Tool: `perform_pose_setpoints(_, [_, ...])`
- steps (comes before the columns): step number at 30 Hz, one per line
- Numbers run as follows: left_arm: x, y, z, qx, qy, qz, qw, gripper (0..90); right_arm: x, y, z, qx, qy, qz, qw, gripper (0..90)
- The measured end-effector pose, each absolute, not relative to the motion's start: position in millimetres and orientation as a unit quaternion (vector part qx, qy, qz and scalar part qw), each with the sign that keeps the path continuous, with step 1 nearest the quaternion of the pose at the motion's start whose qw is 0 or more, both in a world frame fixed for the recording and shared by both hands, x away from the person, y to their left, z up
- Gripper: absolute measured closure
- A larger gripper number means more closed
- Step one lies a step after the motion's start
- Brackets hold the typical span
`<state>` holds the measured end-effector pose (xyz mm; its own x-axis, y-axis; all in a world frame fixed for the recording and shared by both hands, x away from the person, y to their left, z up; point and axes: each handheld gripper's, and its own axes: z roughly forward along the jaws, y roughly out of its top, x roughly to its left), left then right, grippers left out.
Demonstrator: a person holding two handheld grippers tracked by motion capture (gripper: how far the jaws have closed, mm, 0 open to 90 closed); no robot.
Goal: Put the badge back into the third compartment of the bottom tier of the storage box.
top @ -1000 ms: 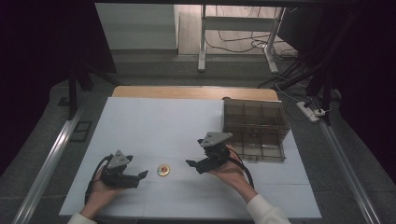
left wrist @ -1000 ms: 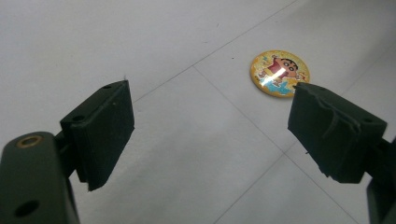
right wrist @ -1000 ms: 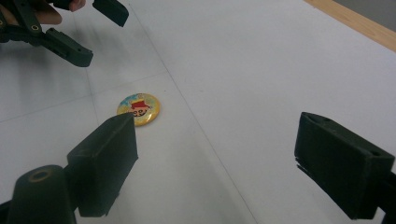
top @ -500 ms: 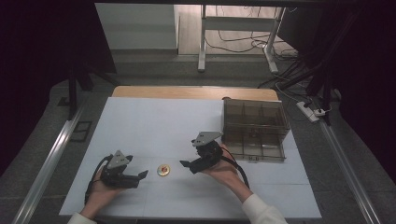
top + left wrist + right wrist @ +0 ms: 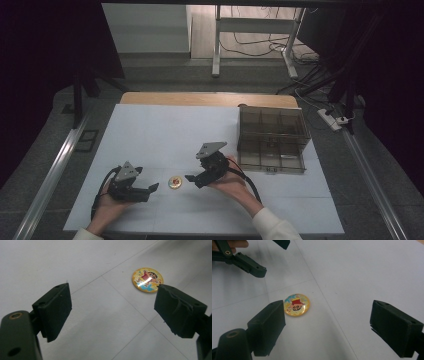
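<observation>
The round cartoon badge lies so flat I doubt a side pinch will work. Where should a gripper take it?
Probably at the rim: the badge lies flat on the white table, so only its thin edge offers purchase. Bring the open right gripper down from above, jaws straddling opposite edges.

Lab or test room, set up for recording. White work table [image 5: 165,125] stands alone on a grey floor [image 5: 55,130], dark curtains [image 5: 45,45] on both sides. Power strip [image 5: 331,119] and loose cables [image 5: 250,47] lie on the floor behind. Metal frame legs [image 5: 216,40] at the back. A clear compartment box [image 5: 272,137] sits on the table.
</observation>
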<state>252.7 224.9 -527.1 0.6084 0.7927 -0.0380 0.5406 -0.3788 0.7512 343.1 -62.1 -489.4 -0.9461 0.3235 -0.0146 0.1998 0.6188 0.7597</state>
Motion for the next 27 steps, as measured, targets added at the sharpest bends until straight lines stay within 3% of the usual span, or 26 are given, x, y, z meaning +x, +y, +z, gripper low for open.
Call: perform_pose_setpoints(27, [252.9, 226.7, -529.3, 0.814, 0.413, 0.167, 0.373, 14.6, 340.7, -14.7, -516.7, 0.100, 0.925, 0.365, 0.032, 15.2])
